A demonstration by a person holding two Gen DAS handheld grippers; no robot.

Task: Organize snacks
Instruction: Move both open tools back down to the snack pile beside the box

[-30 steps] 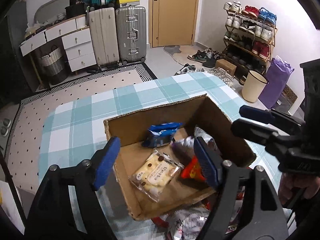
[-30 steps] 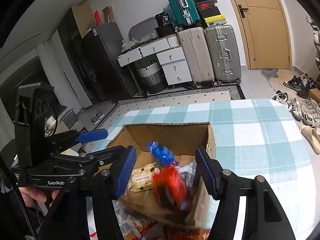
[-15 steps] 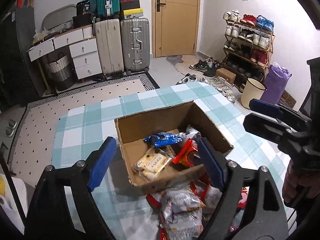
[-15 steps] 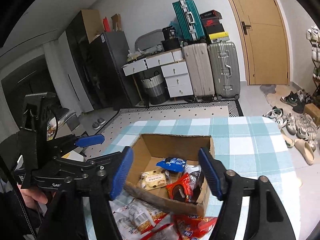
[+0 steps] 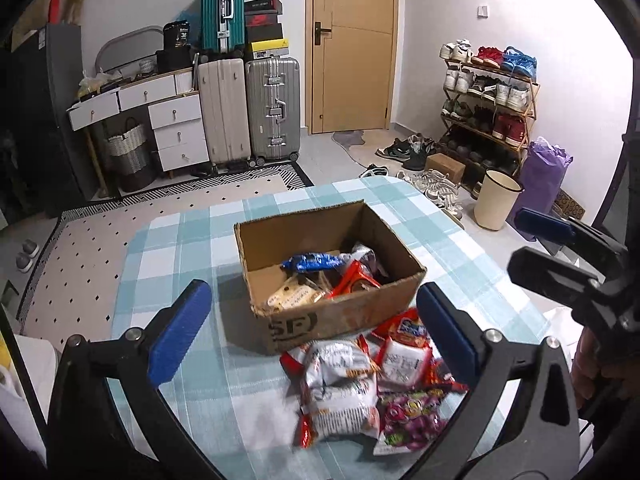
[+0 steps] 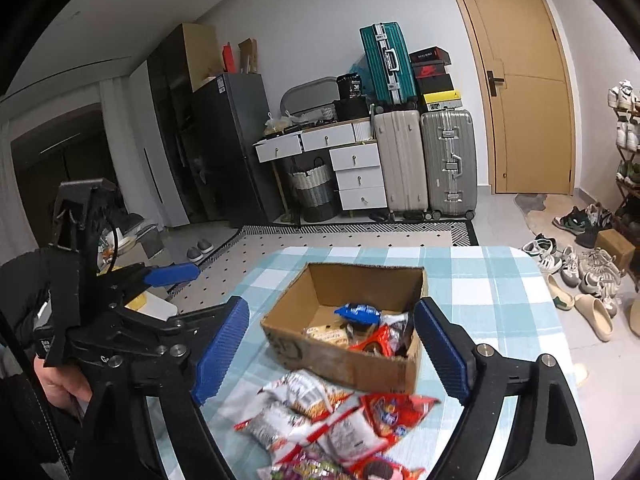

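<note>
Between my left gripper's (image 5: 310, 336) spread, empty, just-widened jaws, the cardboard box (image 5: 332, 322) reads "SF", snack packets (image 5: 360, 384) below too blurred; right gripper (image 6: 332, 354) likewise.

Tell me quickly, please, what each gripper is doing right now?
Left gripper: open, just been opening, holding nothing.
Right gripper: open, just been opening, holding nothing.

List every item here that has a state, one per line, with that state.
cardboard box: open-topped, upright, partly filled with snacks
blue packet: lying in the box
snack pile: loose on the tablecloth, outside the box
left gripper: open, empty, jaws just widened
right gripper: open, empty, jaws just widened
door: closed
top drawer: pulled partly out
</note>
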